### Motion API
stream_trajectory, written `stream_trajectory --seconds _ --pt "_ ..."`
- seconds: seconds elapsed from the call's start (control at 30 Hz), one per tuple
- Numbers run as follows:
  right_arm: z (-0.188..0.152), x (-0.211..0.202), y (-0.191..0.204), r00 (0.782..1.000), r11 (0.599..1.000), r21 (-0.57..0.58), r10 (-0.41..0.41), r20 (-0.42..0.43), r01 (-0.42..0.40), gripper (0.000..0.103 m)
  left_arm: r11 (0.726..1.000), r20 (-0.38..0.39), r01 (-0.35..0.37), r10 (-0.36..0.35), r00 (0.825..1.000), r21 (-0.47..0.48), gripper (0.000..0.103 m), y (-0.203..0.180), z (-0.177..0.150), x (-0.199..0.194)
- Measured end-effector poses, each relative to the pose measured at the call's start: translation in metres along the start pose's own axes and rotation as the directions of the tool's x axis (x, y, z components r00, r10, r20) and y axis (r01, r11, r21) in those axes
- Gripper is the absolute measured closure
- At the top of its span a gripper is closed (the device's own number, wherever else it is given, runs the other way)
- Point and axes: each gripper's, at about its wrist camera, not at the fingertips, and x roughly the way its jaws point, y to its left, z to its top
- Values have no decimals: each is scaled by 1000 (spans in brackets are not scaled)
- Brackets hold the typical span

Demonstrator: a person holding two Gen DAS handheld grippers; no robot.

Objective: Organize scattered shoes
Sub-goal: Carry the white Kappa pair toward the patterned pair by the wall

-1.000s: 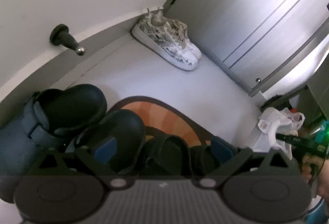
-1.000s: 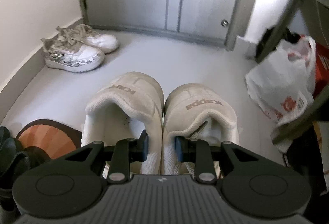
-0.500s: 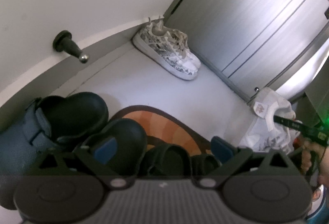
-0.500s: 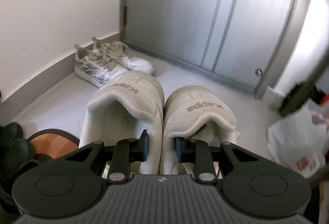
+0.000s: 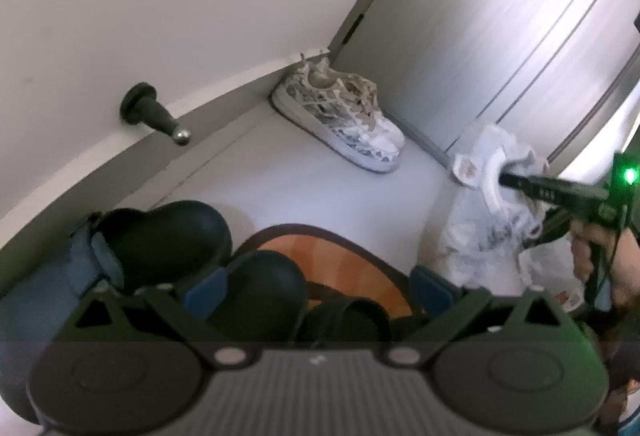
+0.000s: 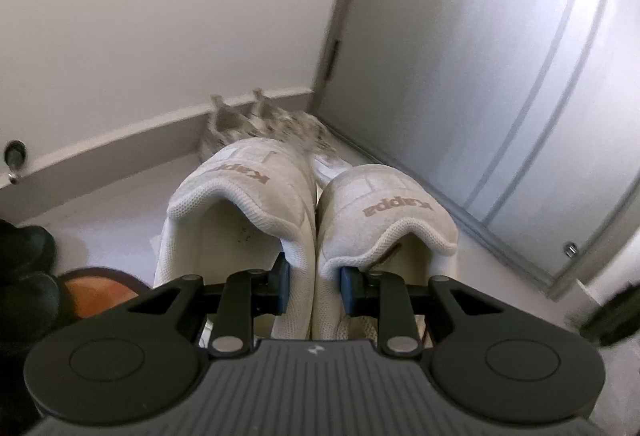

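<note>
In the left wrist view, the left tongs (image 5: 316, 286) stand wide apart at the bottom of the frame and hold nothing, their blue pads (image 5: 204, 292) hovering over a pair of dark clogs (image 5: 168, 240) at lower left. One clog lies against the baseboard, the other just beside it, its toe overlapping an orange mat (image 5: 340, 260) with a dark border. A black sandal (image 5: 348, 316) lies partly on the mat, between the fingers and low in the frame. At upper centre a pair of patterned sneakers (image 5: 340, 120) sits side by side in the corner where the wall meets the grey door (image 5: 500, 16). A black doorstop (image 5: 154, 114) juts from the wall at left. At right, a hand (image 5: 600, 256) grips the right tongs (image 5: 508, 178), which have the white shoes (image 5: 488, 172) lifted off the floor.

In the right wrist view, the right tongs (image 6: 314, 286) are closed on the white shoes (image 6: 308, 220), pinching the two touching inner collars together, one finger inside each shoe. The pair fills the centre, toes pointing away, "Kappa" on the tongues. The patterned sneakers (image 6: 280, 124) show blurred beyond them by the door (image 6: 500, 56). The clogs (image 6: 28, 268) and the mat (image 6: 96, 290) sit at lower left.
</note>
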Motion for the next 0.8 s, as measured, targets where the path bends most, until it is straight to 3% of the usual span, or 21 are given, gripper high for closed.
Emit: stream_trajectory --seconds 0.27,0.47,0.8 --pt "19 16 39 997 989 -131 74 -4 -74 76 1000 6 -7 7 1000 -20 4 6 2 -2" --pt "26 26 69 993 955 -272 112 -30 -116 76 1000 6 -11 11 1000 -21 4 6 2 -2" --pt "37 58 99 982 904 -383 175 -73 -190 76 999 9 -28 29 1000 -28 4 10 3 1"
